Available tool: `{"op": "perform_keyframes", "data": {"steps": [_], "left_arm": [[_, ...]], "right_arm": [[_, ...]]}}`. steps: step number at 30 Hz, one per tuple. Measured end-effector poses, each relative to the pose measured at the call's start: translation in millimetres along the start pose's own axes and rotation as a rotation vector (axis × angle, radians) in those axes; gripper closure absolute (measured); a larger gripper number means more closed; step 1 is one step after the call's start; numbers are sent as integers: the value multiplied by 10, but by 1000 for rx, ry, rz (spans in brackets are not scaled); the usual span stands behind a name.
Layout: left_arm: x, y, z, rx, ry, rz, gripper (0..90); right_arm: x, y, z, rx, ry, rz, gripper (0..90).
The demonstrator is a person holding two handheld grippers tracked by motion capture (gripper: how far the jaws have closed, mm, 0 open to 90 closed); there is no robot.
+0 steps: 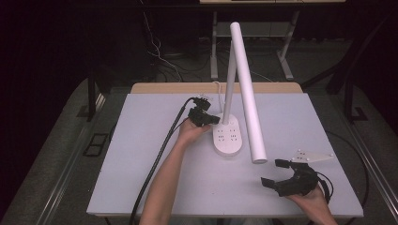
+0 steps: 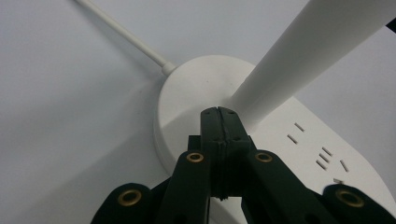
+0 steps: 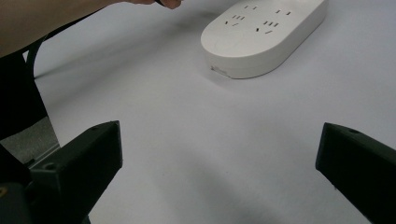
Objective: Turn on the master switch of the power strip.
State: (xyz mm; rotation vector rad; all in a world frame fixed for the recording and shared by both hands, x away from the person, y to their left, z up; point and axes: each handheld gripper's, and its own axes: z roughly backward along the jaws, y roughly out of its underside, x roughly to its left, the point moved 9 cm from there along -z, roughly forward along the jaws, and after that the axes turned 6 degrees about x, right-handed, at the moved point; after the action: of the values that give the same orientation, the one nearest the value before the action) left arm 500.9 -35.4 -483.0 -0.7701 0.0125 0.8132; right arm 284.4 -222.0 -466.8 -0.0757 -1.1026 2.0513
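left tool: jaws pressed together at lamp base, mid-bench | right tool: jaws spread wide, nothing held, near front right corner of bench

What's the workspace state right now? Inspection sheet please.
Surface: pale table top, mostly bare.
Job's things: white desk lamp on an oval base with sockets.
Clutter: nothing seen.
Grippers: left gripper at the base by the lamp stem, jaws shut, nothing between them; right gripper near the front right, jaws open, empty.
Cables: black cable trails from the left gripper; white lamp cord.
Surroundings: dark room, desk frames behind.
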Motion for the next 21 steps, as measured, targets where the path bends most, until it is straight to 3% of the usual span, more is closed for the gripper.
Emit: {"op": "perform_keyframes", "data": {"steps": [12,17,21], "left_arm": [[15,3,-14,5,-2,24,900],[21,11,-13,25,-16,9,900],[16,9,-26,14,-17,27,900]], "right_arm": [[-9,-9,8,-6,1,4,1],[-2,-9,7,-3,1,1,1],[-4,-12,12,-8,3,4,1]]}}
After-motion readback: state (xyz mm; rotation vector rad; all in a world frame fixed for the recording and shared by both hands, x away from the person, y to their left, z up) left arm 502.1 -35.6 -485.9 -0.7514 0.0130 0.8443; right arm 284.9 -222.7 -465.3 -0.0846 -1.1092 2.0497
